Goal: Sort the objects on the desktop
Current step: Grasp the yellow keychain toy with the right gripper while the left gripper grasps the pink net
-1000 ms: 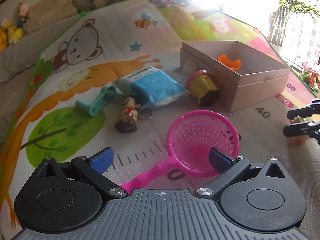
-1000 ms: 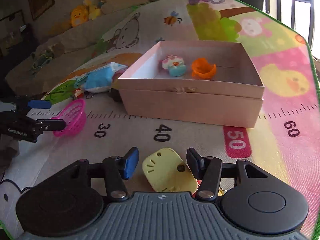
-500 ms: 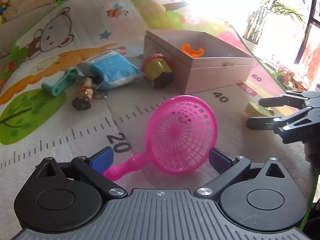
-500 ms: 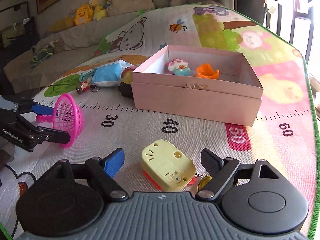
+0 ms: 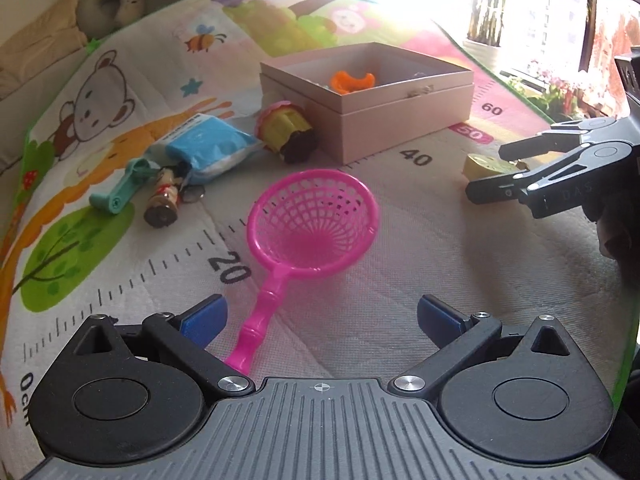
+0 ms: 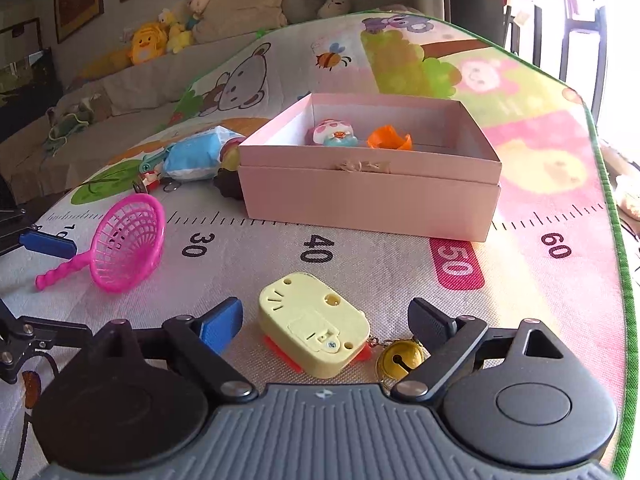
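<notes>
Pink mesh strainer [image 5: 312, 220]. Pale pink box [image 6: 368, 184], holding orange toy [image 6: 389, 139]. Pale yellow toy [image 6: 312, 324] with gold bell [image 6: 399, 360]. Blue packet [image 5: 208, 148] left of box. Cartoon-animal play mat [image 6: 520, 152], green-edged, black ruler markings.

Strainer [image 6: 128, 240] on mat [image 6: 540, 160], left of box [image 6: 368, 196]; music toy [image 6: 312, 324] before box; two toys inside.

yellow toy [image 6: 312, 324]: face-down on mat | pink strainer [image 5: 312, 224]: tilted | pink box [image 6: 368, 192]: open
</notes>
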`<state>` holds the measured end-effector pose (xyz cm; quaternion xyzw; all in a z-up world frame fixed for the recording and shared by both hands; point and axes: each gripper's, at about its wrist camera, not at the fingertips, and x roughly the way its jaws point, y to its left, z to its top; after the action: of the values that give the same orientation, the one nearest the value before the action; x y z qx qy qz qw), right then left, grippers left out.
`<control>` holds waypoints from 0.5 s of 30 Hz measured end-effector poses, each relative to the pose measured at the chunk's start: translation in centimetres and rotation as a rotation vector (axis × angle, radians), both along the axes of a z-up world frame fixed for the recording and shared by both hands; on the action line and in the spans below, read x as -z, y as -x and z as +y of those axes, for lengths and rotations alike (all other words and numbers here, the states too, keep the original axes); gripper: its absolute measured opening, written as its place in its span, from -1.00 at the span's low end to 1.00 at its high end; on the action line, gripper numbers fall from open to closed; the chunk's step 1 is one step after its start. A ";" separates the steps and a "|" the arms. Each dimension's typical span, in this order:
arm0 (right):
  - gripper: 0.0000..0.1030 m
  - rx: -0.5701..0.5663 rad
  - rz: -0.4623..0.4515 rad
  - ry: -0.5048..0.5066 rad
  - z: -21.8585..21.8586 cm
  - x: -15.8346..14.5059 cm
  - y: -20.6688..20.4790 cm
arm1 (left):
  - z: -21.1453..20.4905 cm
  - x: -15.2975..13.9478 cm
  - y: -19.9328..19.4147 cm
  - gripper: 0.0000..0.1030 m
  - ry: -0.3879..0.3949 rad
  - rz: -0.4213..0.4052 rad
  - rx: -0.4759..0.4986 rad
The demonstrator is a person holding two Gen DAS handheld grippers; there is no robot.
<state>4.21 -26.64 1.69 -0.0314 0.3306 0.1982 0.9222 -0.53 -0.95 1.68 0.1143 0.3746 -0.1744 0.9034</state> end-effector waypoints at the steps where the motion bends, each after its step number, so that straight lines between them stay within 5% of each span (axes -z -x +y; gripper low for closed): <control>1: 0.75 0.000 -0.003 0.001 0.0 0.0 0.0 | -0.1 0.0 -0.2 1.00 0.003 -0.002 -0.003; 7: 0.93 0.010 -0.023 -0.002 0.0 -0.1 0.4 | -0.7 0.5 -0.6 1.00 0.013 0.041 0.012; 11: 0.93 0.014 -0.015 -0.012 -0.1 -0.1 0.2 | -1.0 0.2 0.8 1.00 0.093 0.079 0.066; 15: 0.93 0.012 -0.017 -0.008 0.0 -0.1 0.3 | -2.2 -0.5 1.3 1.00 0.062 0.016 0.072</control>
<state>3.86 -26.63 1.76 -0.0271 0.3220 0.1936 0.9263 -1.80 -3.14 2.14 0.0982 0.3719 -0.2192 0.8966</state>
